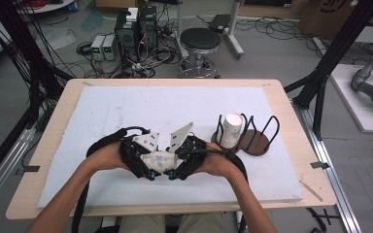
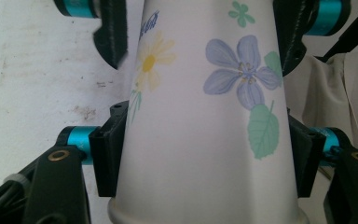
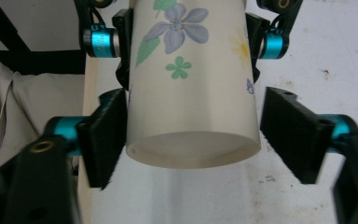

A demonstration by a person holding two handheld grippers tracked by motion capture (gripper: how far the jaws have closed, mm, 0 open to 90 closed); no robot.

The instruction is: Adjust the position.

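Squarely Between Two Grippers: One Flowered Cup

Low on the table (image 1: 272, 92), toward six o'clock of the white foam sheet (image 1: 126, 107), both of the person's hands meet around a flowered paper cup (image 1: 159, 160); the cup lies on its side between the two tools, held above the sheet.

The left gripper (image 1: 148, 172) comes in from nine o'clock and is clamped on the cup; in the left gripper view its black pads press both sides of the cup's wall (image 2: 200, 140), near the rolled rim at six o'clock of that picture; a blue flower and a yellow daisy show on the paper.

The right gripper (image 1: 172, 172) comes in from three o'clock at the cup's other end; in the right gripper view the cup's base end (image 3: 191, 116) sits between its jaws, the left pad touching the wall, the right pad standing just clear of it; so this claw is not yet gripping.

Farther off, at two o'clock from the hands, a second paper cup (image 1: 232, 128) lies in a dark wire cup rack (image 1: 252, 141) on the sheet; well apart from the held cup.
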